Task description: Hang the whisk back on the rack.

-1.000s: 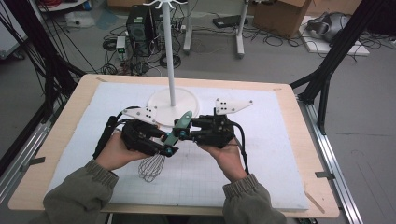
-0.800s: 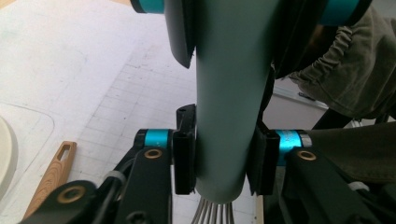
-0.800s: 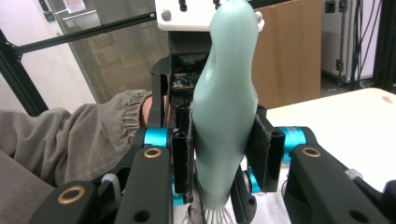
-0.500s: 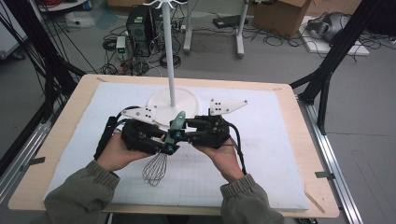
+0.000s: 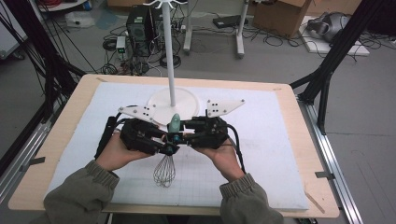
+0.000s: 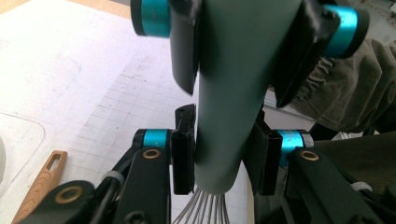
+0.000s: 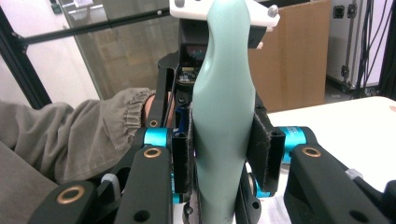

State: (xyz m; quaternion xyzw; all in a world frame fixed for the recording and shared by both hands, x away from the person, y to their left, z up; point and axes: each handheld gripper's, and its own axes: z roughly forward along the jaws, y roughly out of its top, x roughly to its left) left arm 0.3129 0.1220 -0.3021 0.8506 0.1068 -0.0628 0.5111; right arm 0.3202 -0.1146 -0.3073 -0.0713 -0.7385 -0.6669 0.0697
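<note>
1. Whisk with pale green handle and wire loops [image 5: 171, 140] hangs upright above the white counter [image 5: 261, 154], near its middle.
2. Right gripper [image 5: 187, 137] has its jaws clamped on the handle.
3. Left gripper [image 5: 164, 147] has just been closing and reopening slightly; its jaws press the handle's lower end.

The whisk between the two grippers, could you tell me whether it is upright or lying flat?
Upright: the whisk hangs wires-down over the white mat, its green handle pointing up, gripped by the left gripper and right gripper.
</note>
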